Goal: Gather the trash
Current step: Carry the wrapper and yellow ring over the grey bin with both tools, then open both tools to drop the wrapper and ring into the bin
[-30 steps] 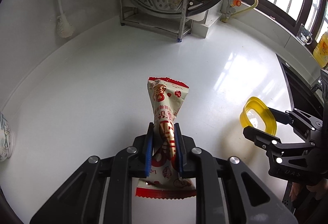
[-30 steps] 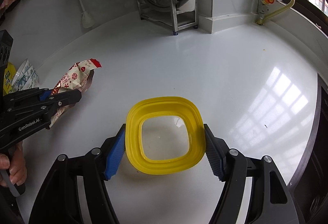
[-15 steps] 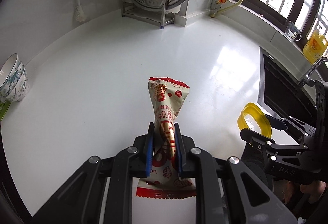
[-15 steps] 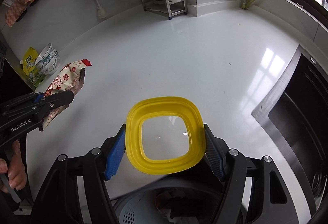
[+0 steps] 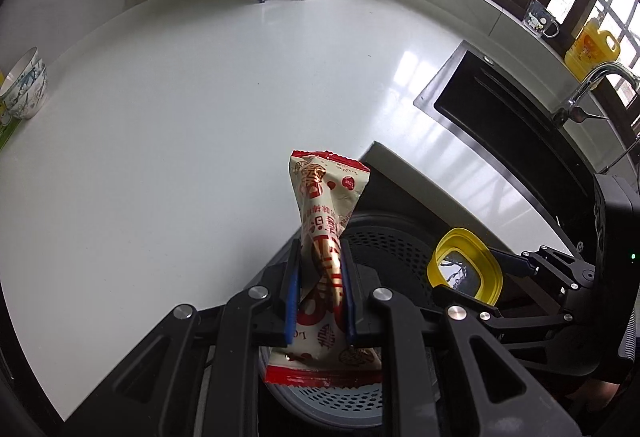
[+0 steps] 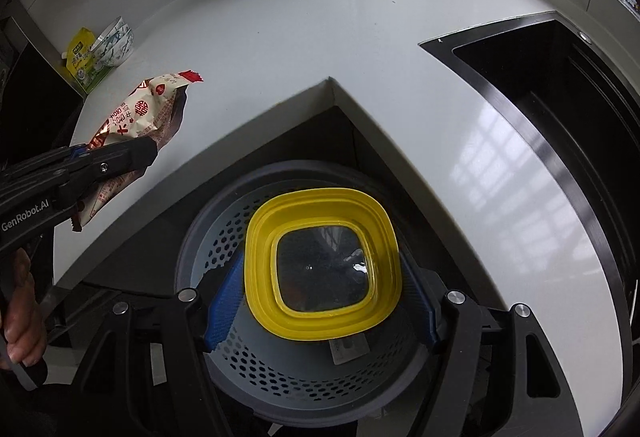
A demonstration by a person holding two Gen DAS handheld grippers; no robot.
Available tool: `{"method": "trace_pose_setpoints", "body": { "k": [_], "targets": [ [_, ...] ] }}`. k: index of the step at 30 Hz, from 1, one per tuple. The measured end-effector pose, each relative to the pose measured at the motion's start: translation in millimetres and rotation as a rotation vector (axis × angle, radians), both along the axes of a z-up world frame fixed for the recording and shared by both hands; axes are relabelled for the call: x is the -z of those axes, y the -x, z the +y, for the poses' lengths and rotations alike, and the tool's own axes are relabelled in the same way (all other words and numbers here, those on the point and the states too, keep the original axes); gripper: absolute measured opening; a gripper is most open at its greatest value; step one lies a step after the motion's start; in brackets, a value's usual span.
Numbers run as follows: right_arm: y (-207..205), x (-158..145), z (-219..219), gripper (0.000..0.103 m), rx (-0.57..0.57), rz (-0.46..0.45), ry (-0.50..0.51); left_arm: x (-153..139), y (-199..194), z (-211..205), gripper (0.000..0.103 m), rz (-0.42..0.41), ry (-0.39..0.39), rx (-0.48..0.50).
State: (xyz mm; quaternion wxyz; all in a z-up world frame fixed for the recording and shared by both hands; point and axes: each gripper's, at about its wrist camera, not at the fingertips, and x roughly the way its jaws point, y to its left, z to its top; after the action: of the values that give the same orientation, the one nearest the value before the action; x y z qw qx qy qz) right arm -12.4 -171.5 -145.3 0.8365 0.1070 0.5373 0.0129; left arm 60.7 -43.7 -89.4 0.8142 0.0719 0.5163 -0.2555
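Left wrist view: the left gripper (image 5: 319, 291) was clamped tight on a red-and-cream snack wrapper (image 5: 326, 237), held over the white counter (image 5: 180, 157) edge above a perforated grey bin (image 5: 384, 249). Right wrist view: the right gripper (image 6: 320, 297) gripped a yellow lid (image 6: 324, 215) by its sides, right over the bin.

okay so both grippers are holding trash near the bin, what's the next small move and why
Probably open the right gripper and let go of the yellow lid. In the right wrist view the lid hangs directly over the mouth of the grey perforated bin, so it should drop straight in. The left gripper, shut on the snack wrapper, sits nearer the bin's edge by the white counter and can follow.
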Motion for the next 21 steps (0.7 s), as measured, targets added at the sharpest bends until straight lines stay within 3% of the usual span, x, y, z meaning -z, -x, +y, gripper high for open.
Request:
{"method": "trace_pose_setpoints", "body": {
  "k": [9, 12, 14, 21],
  "targets": [
    [17.7, 9.7, -6.1, 0.069, -0.051, 0.028, 0.000, 9.3, 37.0, -4.8, 0.021, 0.029, -0.038, -0.069],
    [19.9, 12.3, -11.4, 0.071, -0.059, 0.042, -0.006, 9.1, 47.1, -4.0, 0.039, 0.028, -0.056, -0.086],
    [19.8, 14.1, -15.6, 0.073, -0.056, 0.059, -0.002, 5.4, 52.8, -1.7, 0.062, 0.017, -0.059, -0.106],
    [27.8, 3.7, -24.8, 0.074, -0.043, 0.045, -0.008, -4.0, 66.5, 6.2, 0.067, 0.006, -0.070, -0.156]
  ]
}}
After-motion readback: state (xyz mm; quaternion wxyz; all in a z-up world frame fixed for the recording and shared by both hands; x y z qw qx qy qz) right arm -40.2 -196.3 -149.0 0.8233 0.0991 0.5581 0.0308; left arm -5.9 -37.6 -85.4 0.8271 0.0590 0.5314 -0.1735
